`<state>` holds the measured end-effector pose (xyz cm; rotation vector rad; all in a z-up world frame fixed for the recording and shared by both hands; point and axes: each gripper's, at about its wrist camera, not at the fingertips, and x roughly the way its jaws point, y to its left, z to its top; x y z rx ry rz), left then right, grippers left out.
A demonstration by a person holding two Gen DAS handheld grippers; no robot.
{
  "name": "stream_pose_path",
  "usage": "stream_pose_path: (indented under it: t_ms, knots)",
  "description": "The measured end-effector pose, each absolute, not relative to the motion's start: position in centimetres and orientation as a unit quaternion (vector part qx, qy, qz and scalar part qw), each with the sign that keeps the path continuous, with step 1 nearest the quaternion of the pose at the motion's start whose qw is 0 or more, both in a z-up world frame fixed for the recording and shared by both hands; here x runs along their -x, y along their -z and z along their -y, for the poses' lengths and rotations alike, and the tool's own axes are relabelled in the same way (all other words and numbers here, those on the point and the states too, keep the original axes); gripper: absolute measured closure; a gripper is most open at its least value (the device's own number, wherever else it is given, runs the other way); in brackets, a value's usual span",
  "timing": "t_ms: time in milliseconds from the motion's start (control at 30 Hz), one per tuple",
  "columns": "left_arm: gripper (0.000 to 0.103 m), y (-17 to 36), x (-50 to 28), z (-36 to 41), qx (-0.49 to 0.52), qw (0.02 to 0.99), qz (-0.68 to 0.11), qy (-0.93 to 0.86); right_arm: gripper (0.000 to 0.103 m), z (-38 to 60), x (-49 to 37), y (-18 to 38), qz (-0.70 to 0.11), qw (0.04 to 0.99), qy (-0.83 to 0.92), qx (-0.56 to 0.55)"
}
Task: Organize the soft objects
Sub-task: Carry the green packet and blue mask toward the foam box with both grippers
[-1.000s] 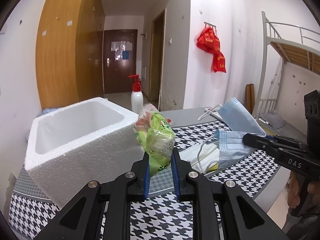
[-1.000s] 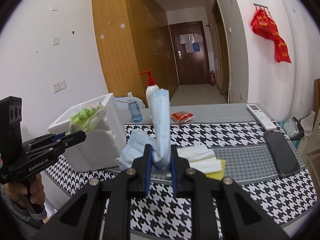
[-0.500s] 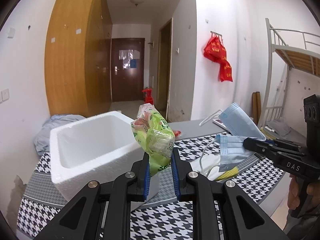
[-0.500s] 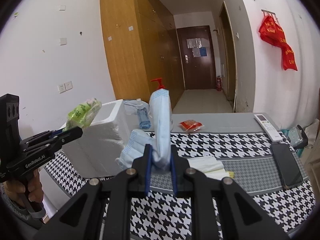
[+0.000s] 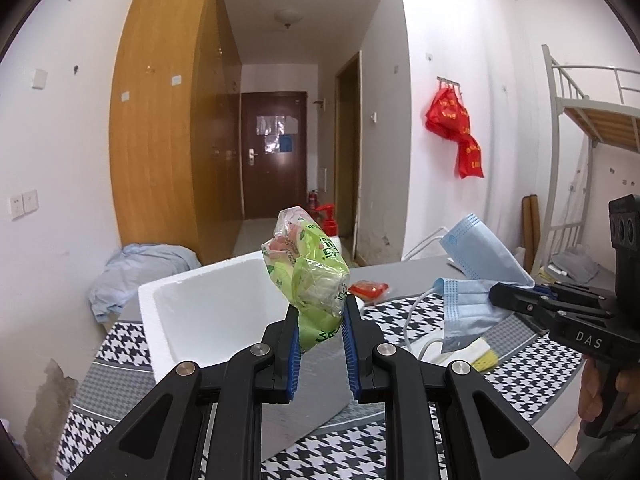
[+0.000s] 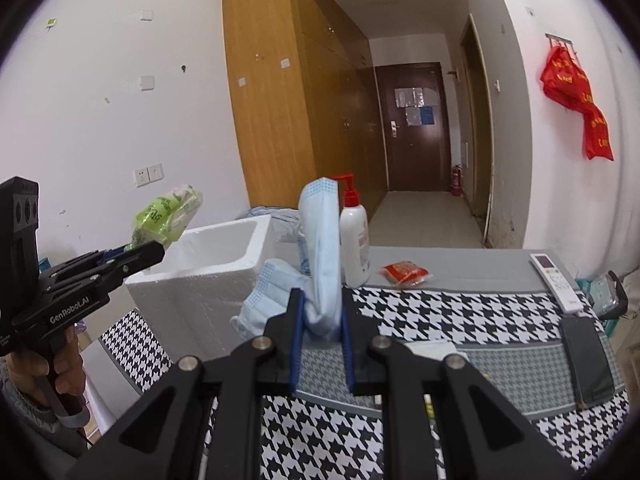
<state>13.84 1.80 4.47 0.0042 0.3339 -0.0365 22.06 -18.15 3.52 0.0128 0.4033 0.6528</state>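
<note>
My left gripper [image 5: 320, 312] is shut on a green tissue pack [image 5: 310, 272] and holds it up over the near right corner of the white foam box [image 5: 208, 308]. In the right wrist view the pack [image 6: 166, 214] hangs at the box's [image 6: 208, 276] left side. My right gripper [image 6: 320, 320] is shut on a bunch of blue face masks [image 6: 320, 248], held above the table right of the box. The masks [image 5: 476, 264] and the right gripper [image 5: 496, 294] also show in the left wrist view.
On the houndstooth table [image 6: 460, 312] stand a pump bottle [image 6: 354, 240], a red packet [image 6: 406, 272], a remote [image 6: 554, 280], a phone [image 6: 588, 360] and white folded items [image 5: 448, 348]. A bunk bed [image 5: 592, 120] stands at the right.
My left gripper has risen and swung left with the tissue pack, now higher over the foam box. My right gripper has lifted the masks a little and moved toward the box.
</note>
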Motion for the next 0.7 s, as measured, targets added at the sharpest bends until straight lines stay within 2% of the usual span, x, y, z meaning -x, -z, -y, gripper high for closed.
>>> stream_pose_path:
  t_ms: [700]
  knots:
    - [0.083, -5.3, -14.6, -4.4, 0.001, 0.986, -0.165, -0.038, 0.083, 14.7, -23.7, -5.4, -0.179, 0.914, -0.363, 0.001]
